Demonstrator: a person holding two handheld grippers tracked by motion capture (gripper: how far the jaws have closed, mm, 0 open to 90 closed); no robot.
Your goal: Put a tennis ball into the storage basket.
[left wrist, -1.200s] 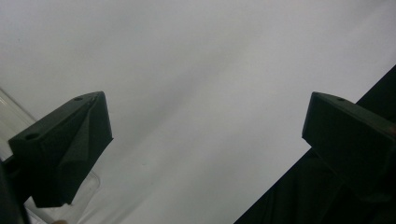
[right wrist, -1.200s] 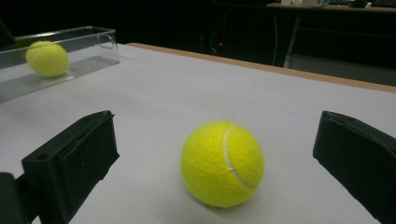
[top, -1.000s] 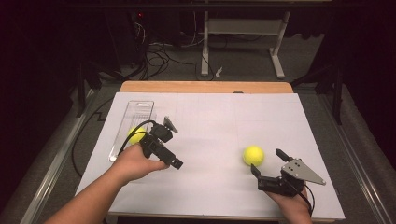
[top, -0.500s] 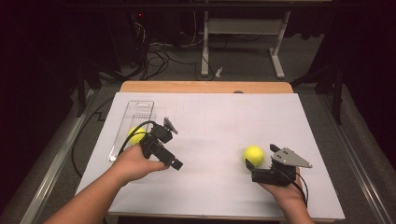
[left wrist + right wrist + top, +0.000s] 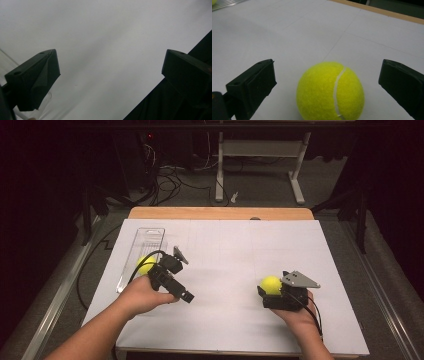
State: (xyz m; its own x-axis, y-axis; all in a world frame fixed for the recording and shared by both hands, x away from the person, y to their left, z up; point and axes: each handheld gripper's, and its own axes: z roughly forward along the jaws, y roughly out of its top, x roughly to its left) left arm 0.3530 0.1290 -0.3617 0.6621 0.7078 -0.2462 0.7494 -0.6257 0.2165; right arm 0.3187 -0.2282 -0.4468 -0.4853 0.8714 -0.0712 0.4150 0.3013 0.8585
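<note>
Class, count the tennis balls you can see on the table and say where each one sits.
2. One tennis ball lies on the white sheet between the open jaws of the right claw. The other sits in the clear tray, partly hidden behind the left claw.

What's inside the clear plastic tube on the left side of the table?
One yellow tennis ball shows inside the clear tube, near its lower end. The left gripper and hand cover that end, hiding anything more there.
</note>
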